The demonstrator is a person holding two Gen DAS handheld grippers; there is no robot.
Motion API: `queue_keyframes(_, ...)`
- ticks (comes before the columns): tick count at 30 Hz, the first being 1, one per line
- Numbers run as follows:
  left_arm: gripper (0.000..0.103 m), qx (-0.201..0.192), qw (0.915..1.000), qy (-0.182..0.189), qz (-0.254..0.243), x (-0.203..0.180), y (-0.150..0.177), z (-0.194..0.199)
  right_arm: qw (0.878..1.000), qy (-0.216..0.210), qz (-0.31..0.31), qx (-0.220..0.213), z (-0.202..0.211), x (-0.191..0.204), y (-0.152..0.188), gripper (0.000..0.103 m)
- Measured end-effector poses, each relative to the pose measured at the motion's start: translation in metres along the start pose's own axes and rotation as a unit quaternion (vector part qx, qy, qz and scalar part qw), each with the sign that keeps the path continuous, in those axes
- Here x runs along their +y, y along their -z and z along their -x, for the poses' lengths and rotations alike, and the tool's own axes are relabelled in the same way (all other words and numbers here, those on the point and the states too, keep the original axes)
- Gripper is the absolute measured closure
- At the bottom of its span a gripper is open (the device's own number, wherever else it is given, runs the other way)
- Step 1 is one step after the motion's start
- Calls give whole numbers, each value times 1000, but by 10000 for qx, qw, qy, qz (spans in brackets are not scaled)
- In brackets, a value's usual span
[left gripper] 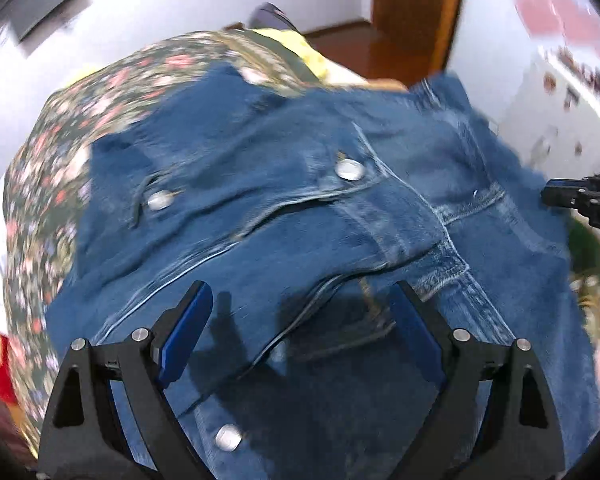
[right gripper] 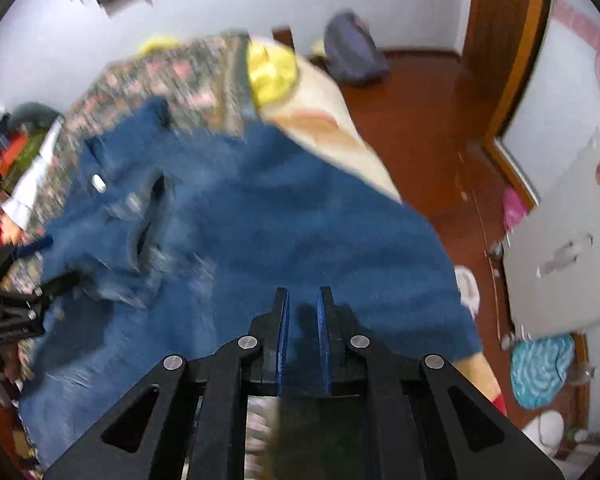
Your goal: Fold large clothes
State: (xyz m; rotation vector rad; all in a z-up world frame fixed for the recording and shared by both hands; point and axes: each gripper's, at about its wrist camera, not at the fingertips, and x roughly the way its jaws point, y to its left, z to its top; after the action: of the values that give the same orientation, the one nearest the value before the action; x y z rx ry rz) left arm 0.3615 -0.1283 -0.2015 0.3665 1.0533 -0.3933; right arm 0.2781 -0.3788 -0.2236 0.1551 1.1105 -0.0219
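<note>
Now a denim jacket (left gripper: 300, 208) lies spread, still rumpled, on a floral-covered bed (left gripper: 80, 112).
Left hand-held gripper (left gripper: 300, 308) hovers over the snap-button front with jaws wide and empty, likely seeking an edge; right hand-held gripper (right gripper: 303, 312) is closed, holding nothing visible. Yellow cloth (right gripper: 272, 68) crowds the bed's far end.

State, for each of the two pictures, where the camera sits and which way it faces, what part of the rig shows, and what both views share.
Left wrist: sits on the left gripper, looking steeply down at the denim jacket; own fingers spread wide, right gripper's tip at the right edge.
Right wrist: sits on the right gripper, looking down on the jacket; own fingers near together, left gripper at the left edge.
Shared: jacket, floral cloth, wooden floor.
</note>
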Motion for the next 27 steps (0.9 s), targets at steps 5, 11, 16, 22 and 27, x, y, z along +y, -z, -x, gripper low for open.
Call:
queue_keyframes(5, 13, 66, 9992, -307, -262, -17, -12, -27, 9994, 44, 214, 255, -28, -14, 18, 93)
queue_keyframes(11, 63, -325, 9987, -336, -217, -21, -15, -15, 9986, 26, 461, 251, -28, -18, 20, 93)
queue_keyframes(16, 78, -710, 9968, -374, -25, -17, -23, 11, 9972, 296, 611, 304, -29, -13, 18, 93)
queue_keyframes(22, 78, -919, 9956, 199, 59, -25, -37, 37, 9947, 511, 865, 215, -26, -12, 23, 93)
queue_keyframes(27, 73, -129, 9986, 498, -74, -41, -36, -5, 9945, 665, 788, 202, -24, -16, 24, 93)
